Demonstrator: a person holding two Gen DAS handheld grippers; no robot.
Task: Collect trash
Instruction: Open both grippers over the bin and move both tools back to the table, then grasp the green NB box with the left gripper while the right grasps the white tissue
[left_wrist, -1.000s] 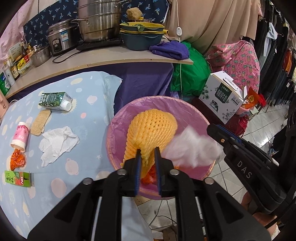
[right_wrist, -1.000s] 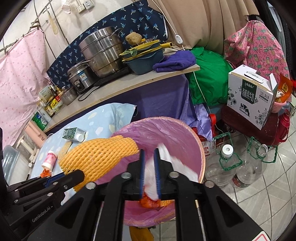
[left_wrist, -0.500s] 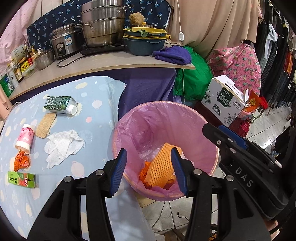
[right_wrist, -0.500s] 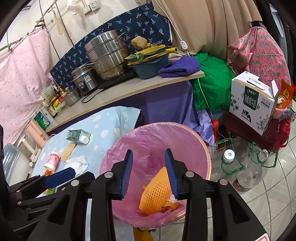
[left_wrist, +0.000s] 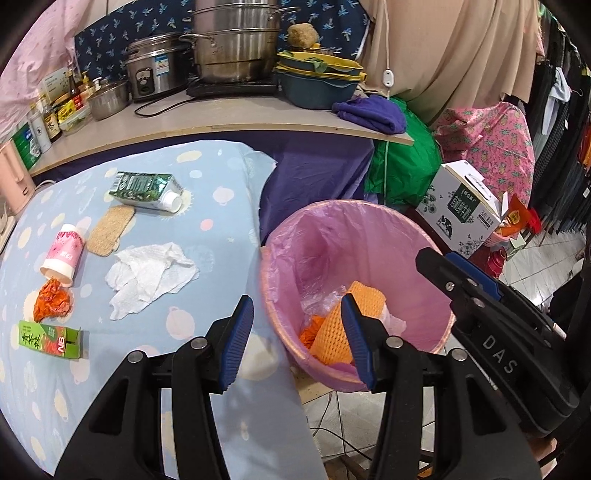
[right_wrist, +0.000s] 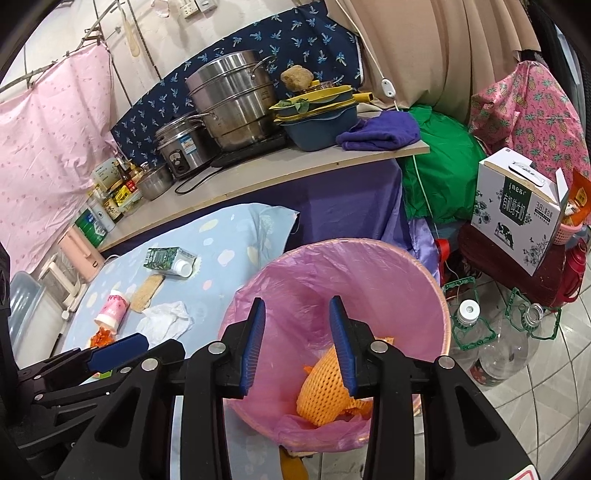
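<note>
Both tools are parted and empty: the left gripper (left_wrist: 297, 338) is released above the seam between the blue spotted tablecloth (left_wrist: 207, 206) and the round pink-lined waste bin (left_wrist: 436, 240), and the right gripper (right_wrist: 297, 349) is unclenched over the bin's mouth, both tilted downward. Inside, the orange foam fruit net (left_wrist: 364, 297) is seen resting on clear plastic scraps. A risk is judged here: the bin's near rim could be clipped if either tool is swung low toward the table. Further along, near the cloth's left edge, the crumpled white paper towel (left_wrist: 149, 275), orange wrapper (left_wrist: 51, 299), green carton (left_wrist: 50, 338) and pink cup (left_wrist: 62, 254) are left uncollected; the light towel could be dragged, not lifted.
</note>
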